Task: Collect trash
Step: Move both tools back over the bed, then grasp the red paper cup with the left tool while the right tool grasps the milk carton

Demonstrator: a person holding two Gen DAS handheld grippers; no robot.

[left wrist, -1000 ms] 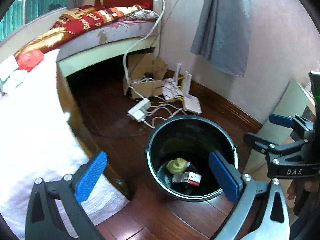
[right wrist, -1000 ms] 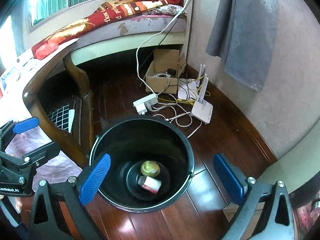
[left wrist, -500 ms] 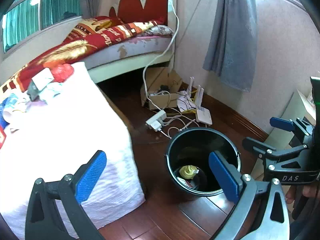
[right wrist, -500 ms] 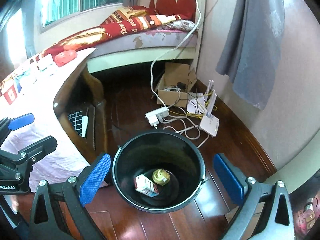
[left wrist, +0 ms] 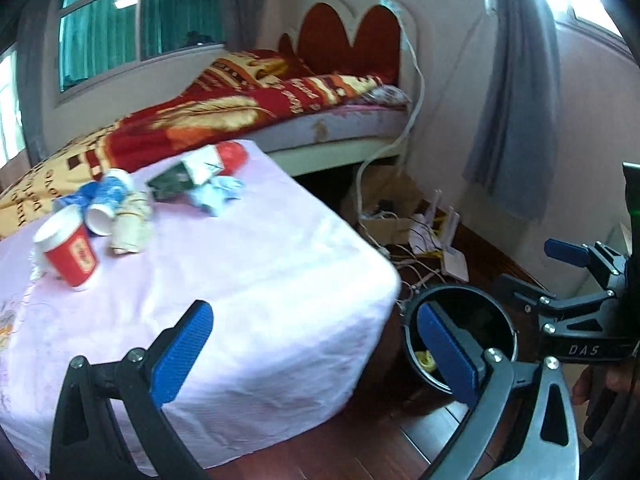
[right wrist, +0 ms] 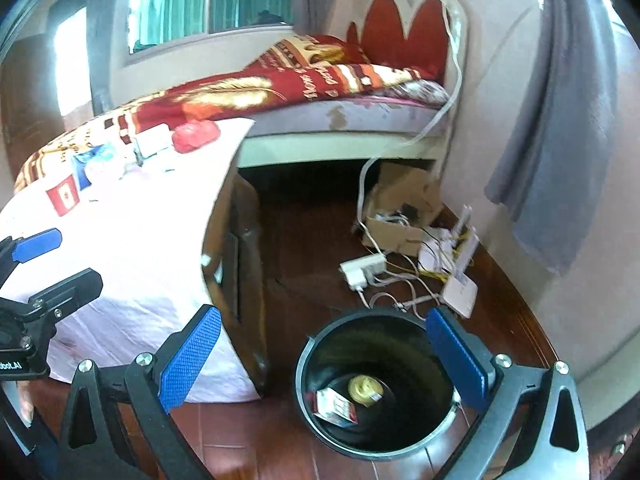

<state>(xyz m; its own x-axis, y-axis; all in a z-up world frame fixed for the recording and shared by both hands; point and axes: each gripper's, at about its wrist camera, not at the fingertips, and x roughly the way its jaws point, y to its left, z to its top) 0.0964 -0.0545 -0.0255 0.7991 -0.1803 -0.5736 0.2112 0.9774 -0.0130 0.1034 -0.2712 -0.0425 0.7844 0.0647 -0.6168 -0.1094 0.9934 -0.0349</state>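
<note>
Our left gripper (left wrist: pixel 312 346) sits low in the frame with its blue pads spread wide and nothing between them. The left pad hangs over the pale pink tablecloth (left wrist: pixel 248 280), the right pad overlaps the black bin (left wrist: pixel 508 320) at lower right. Inside that bin we catch only a sliver of something yellow behind the pad.

Further up and left on the table, there's the trash pile: a red paper cup (left wrist: pixel 70 254) standing near the left edge, a white cup (left wrist: pixel 100 220) tipped on its side just beside it, a crushed beige cup (left wrist: pixel 130 226) touching that one, then blue and white crumpled wrappers (left wrist: pixel 218 196) and a dark green packet (left wrist: pixel 172 182) toward the far edge. A red bag (left wrist: pixel 232 156) lies at the far corner. Beyond it, the bed with its red and gold blanket (left wrist: pixel 240 112).

Over to our right gripper (right wrist: pixel 324 358): also wide apart, also empty, held above the floor. Its right pad overlaps the bin's (right wrist: pixel 316 344) rim. Down in the bin we see a red and white carton (right wrist: pixel 336 406) lying flat and a yellow lump (right wrist: pixel 362 388) right next to it, close enough that we can't tell if they touch.

Past the bin, a white power strip (right wrist: pixel 364 270), tangled cables, a white router (right wrist: pixel 460 290) and a cardboard box (right wrist: pixel 400 216) sit on the dark wood floor.
</note>
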